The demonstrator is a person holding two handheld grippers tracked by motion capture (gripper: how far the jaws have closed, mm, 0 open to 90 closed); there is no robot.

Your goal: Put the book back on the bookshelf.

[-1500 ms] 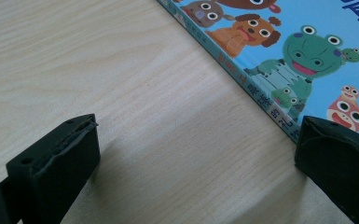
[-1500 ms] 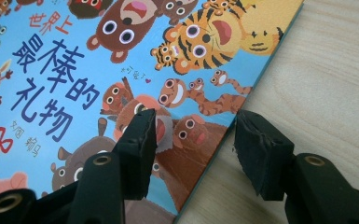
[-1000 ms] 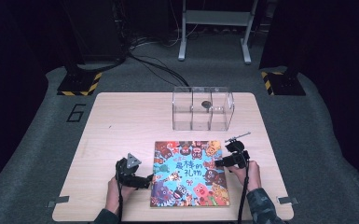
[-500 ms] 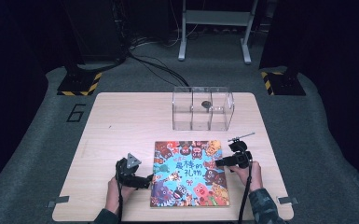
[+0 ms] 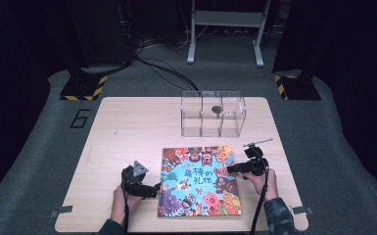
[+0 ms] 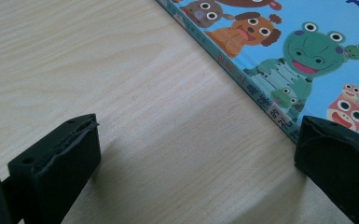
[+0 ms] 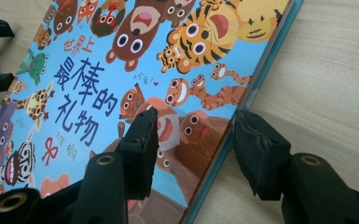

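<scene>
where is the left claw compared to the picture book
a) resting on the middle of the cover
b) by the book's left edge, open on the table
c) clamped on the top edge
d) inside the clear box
b: the left claw sits at the left edge of the picture book, and the left gripper view shows its jaws spread wide over bare table.

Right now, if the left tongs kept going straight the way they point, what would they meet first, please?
Probably the picture book: the left tongs point at its spine edge, jaws open, one already at that edge.

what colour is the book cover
Bright blue, crowded with cartoon animals, on the book; clearest in the right gripper view.
</scene>
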